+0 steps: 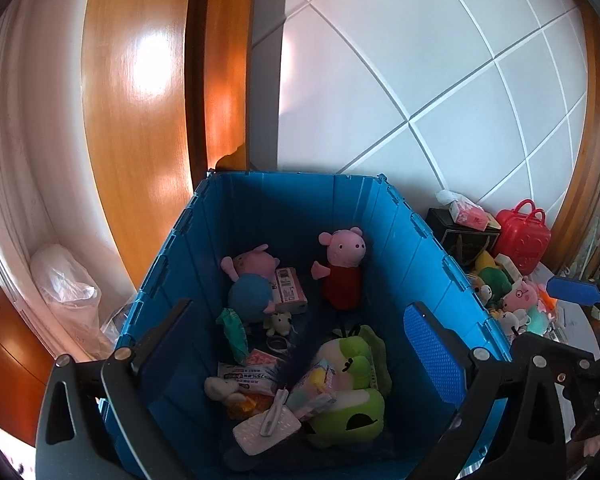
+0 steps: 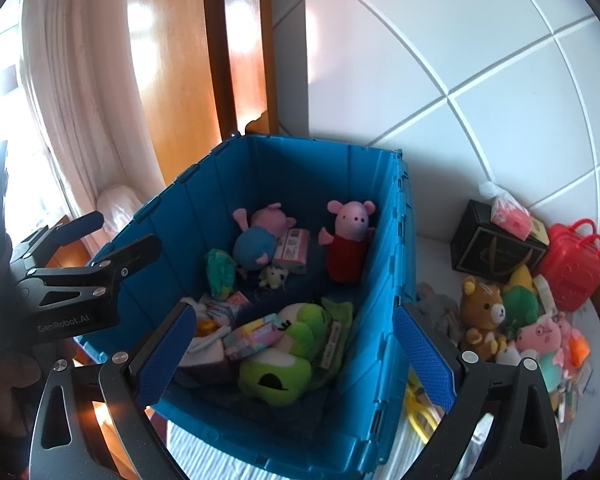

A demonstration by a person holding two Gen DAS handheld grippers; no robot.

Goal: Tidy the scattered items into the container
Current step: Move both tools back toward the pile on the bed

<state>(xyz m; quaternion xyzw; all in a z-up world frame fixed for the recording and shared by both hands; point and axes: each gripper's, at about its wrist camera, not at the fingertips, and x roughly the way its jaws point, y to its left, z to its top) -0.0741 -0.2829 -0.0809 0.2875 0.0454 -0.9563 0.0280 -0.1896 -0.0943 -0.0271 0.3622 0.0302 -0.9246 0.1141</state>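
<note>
Above the blue crate [image 2: 384,320], both tools, left [image 1: 300,344] and right [image 2: 296,348], stand wide apart and empty, so the next move is probably fetching the bear plush [image 2: 482,316] outside.

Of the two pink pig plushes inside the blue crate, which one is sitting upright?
The pig in the red dress, propped against the blue crate wall facing out. The other pig, in blue, lies tipped over beside a small box.

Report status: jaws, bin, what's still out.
Both grippers, left and right, open, empty, over blue bin. Green plush inside. Toy pile outside. Nothing blocking.
</note>
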